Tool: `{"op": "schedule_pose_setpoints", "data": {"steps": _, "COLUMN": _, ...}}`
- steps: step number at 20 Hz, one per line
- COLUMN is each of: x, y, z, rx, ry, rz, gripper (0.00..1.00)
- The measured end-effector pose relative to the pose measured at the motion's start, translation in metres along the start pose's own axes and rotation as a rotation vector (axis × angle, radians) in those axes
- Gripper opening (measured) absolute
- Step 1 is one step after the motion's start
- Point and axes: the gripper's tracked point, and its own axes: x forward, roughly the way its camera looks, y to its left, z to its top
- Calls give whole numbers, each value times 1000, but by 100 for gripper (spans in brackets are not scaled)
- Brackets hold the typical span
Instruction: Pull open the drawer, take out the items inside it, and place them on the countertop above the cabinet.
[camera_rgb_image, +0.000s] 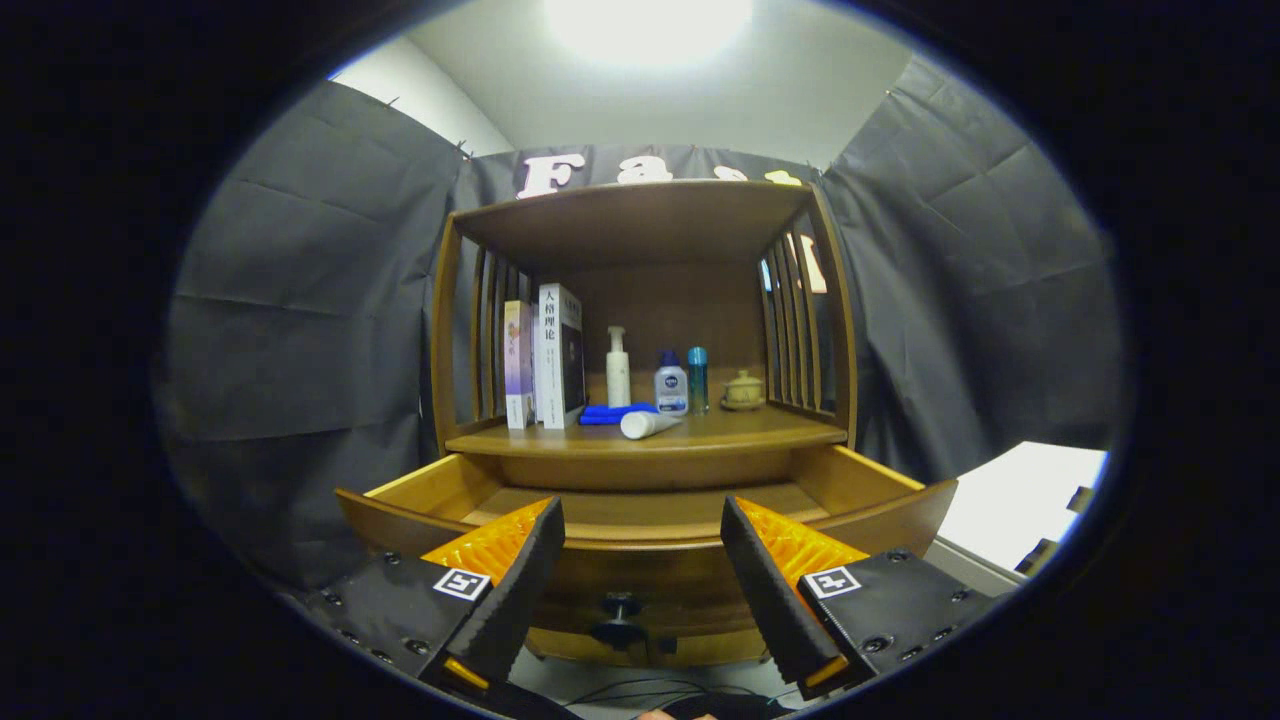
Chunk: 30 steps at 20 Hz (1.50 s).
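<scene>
The wooden cabinet's drawer (640, 540) is pulled out toward me, and the part of its floor I can see is bare. Its dark knob (618, 607) sits low on the front panel, between my fingers. My gripper (640, 535) is open, fingers spread wide in front of the drawer's front edge, holding nothing. On the countertop (760, 430) above the drawer lie a white tube (648, 424) on its side and a blue cloth (612, 413). Behind them stand a white pump bottle (618, 368), a white bottle with a blue cap (670, 384) and a teal bottle (698, 379).
Several books (545, 358) stand upright at the countertop's left end, and a small lidded pot (743, 391) sits at the right. Slatted wooden sides and a top shelf (640, 205) enclose the countertop. A white surface (1020, 500) lies to the cabinet's right.
</scene>
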Motion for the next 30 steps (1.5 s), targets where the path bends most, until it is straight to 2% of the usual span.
{"op": "schedule_pose_setpoints", "data": {"steps": 4, "x": 2, "y": 1, "z": -29, "rx": 33, "ry": 66, "rz": -6, "gripper": 98}}
{"op": "schedule_pose_setpoints", "data": {"steps": 7, "x": 6, "y": 3, "z": -49, "rx": -2, "ry": 106, "rz": -7, "gripper": 98}}
{"op": "schedule_pose_setpoints", "data": {"steps": 13, "x": 22, "y": 4, "z": -62, "rx": -19, "ry": 137, "rz": -28, "gripper": 98}}
{"op": "schedule_pose_setpoints", "data": {"steps": 23, "x": 32, "y": 9, "z": -54, "rx": -22, "ry": 141, "rz": -37, "gripper": 98}}
{"op": "schedule_pose_setpoints", "data": {"steps": 30, "x": 86, "y": 13, "z": -37, "rx": -13, "ry": 121, "rz": -48, "gripper": 98}}
